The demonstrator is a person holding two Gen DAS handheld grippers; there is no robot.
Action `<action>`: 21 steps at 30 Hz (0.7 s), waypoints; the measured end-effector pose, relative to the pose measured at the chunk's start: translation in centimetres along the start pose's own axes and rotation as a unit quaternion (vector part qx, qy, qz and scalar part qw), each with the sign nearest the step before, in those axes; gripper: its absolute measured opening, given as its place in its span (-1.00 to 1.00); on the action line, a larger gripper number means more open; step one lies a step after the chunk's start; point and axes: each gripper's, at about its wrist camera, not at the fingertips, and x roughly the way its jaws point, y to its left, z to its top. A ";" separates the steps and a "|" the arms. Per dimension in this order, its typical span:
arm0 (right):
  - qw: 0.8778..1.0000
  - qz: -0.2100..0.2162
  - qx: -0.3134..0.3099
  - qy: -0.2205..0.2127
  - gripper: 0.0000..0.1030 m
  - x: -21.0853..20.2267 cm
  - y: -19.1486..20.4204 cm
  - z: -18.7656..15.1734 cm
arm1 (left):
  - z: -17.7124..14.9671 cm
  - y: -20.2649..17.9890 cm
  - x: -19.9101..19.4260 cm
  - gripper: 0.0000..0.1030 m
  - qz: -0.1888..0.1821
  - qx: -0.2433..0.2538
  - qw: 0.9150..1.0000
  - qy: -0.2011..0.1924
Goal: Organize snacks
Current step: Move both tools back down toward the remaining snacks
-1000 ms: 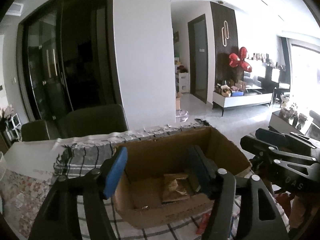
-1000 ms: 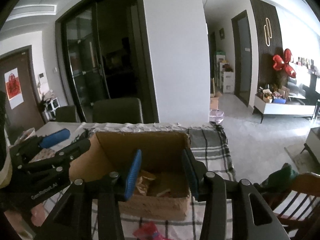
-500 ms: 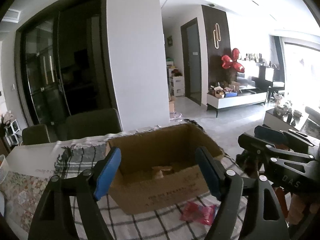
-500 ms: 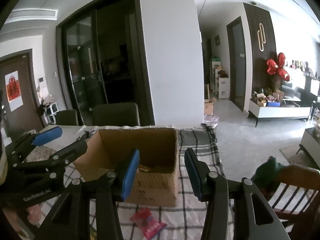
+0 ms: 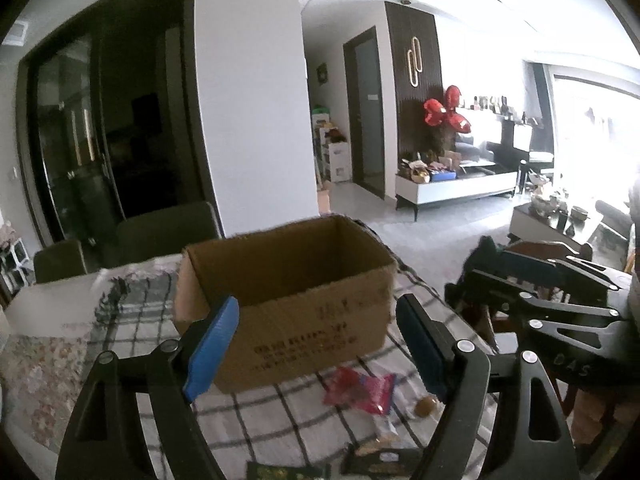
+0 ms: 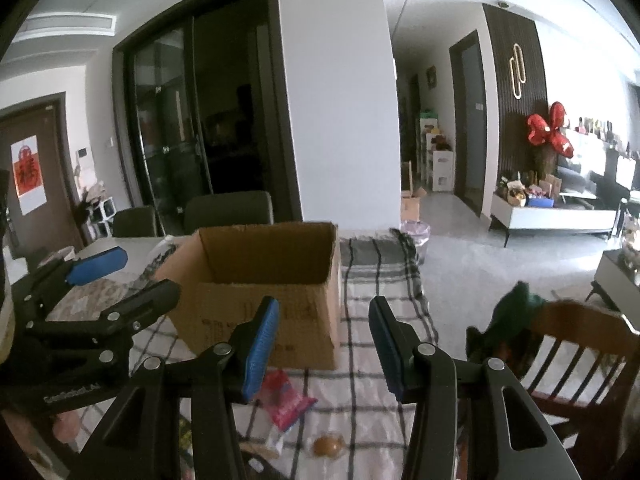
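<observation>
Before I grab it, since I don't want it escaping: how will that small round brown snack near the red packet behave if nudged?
The round brown snack looks ball-shaped, so it probably rolls. The checked cloth may slow it. It seems small, likely light.

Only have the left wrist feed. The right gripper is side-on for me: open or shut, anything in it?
Observer: The right gripper is open, with nothing between its blue pads.
Operator: What's ahead of it?
Observer: In the right wrist view a round brown snack lies on the checked cloth, framed between its fingers and apart from the pink packet.
Operator: Anything off to its right?
Observer: A wooden chair stands beside the table, with a green cloth draped on its back.
</observation>
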 end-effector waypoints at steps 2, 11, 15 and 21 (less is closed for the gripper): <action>1.000 0.001 0.002 0.008 -0.07 0.0 -0.2 -0.7 | -0.7 -0.3 0.1 0.57 -0.007 -0.003 1.000 0.010; 0.999 0.008 -0.004 0.049 -0.07 0.8 -1.0 -3.9 | -4.1 -1.3 1.4 0.56 -0.027 -0.020 0.997 0.069; 0.998 0.011 -0.003 0.064 -0.07 1.2 -1.4 -4.9 | -5.5 -1.7 1.8 0.55 -0.032 -0.021 0.996 0.086; 0.995 0.023 0.005 0.098 -0.07 2.3 -1.8 -6.8 | -7.4 -2.2 2.9 0.45 -0.040 -0.023 0.993 0.111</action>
